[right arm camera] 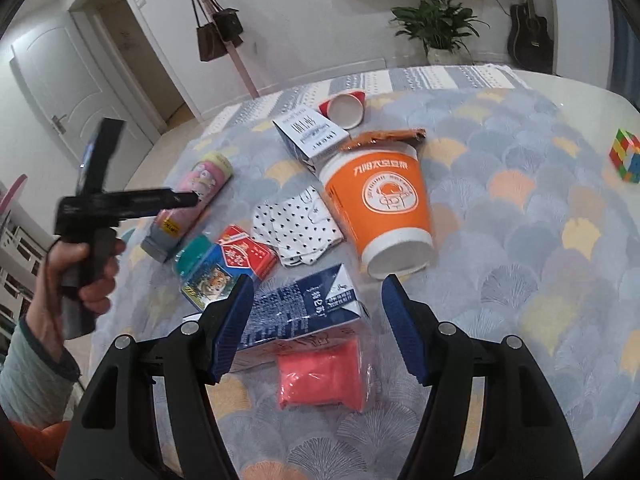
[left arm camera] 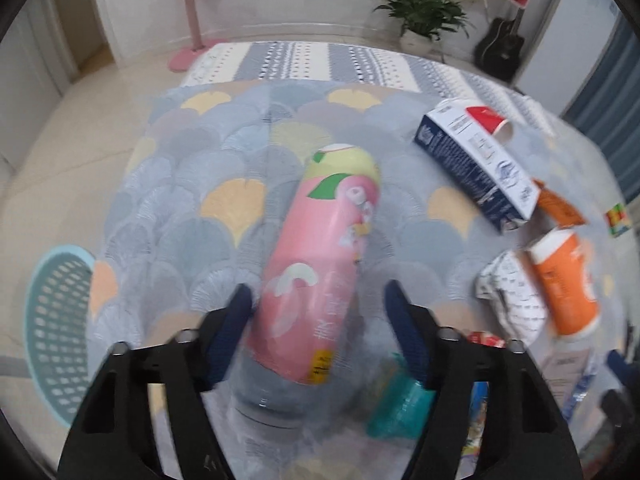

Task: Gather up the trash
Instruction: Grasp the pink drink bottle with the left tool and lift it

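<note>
A pink bottle (left arm camera: 320,264) lies on the patterned tablecloth (left arm camera: 192,168), its grey cap end towards me. My left gripper (left arm camera: 320,320) is open, its blue fingers either side of the bottle's lower half; the left finger looks close to or touching it. In the right wrist view the bottle (right arm camera: 192,196) lies at the left with the left gripper (right arm camera: 188,198) over it. My right gripper (right arm camera: 318,312) is open above a blue milk carton (right arm camera: 296,316) and a squashed red cup (right arm camera: 324,376). An orange cup (right arm camera: 380,208), a dotted paper (right arm camera: 296,228) and a cigarette pack (right arm camera: 244,258) lie beyond.
A teal perforated basket (left arm camera: 56,328) sits on the floor left of the table. A second blue-white carton (left arm camera: 476,168), a red paper cup (right arm camera: 344,110), an orange wrapper (right arm camera: 384,138) and a teal-capped item (right arm camera: 200,268) lie on the table. A Rubik's cube (right arm camera: 624,156) sits far right.
</note>
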`<act>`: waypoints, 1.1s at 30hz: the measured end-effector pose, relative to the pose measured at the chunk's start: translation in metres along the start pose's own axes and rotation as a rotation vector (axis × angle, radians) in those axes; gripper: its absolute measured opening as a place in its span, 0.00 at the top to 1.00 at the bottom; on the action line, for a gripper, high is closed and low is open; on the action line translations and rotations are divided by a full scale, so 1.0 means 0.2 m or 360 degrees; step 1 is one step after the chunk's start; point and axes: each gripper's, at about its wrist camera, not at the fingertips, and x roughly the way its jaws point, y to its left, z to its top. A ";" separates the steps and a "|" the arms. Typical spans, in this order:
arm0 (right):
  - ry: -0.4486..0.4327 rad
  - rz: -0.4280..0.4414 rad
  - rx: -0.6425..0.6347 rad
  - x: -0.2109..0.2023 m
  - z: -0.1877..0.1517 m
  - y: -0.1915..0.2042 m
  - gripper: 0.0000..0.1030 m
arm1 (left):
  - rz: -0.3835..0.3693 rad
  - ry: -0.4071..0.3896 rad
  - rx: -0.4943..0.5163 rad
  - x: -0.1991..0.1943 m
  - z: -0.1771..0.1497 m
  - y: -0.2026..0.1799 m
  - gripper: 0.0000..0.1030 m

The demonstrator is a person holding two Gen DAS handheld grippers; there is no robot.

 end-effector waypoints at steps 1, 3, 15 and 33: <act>-0.0003 0.0012 -0.0001 0.00 0.00 0.00 0.39 | 0.0009 0.0006 0.0003 0.00 -0.01 0.00 0.52; -0.0007 0.0039 -0.0009 0.01 0.01 -0.01 0.39 | 0.0025 -0.0007 0.0000 -0.01 -0.02 -0.01 0.53; -0.0020 0.0043 -0.0035 0.06 0.04 -0.03 0.39 | -0.0005 -0.0180 -0.0114 -0.32 -0.16 -0.02 0.57; -0.0078 0.0081 -0.0471 -0.05 0.02 0.09 0.39 | -0.0139 -0.0367 -0.0332 -0.42 -0.31 0.13 0.60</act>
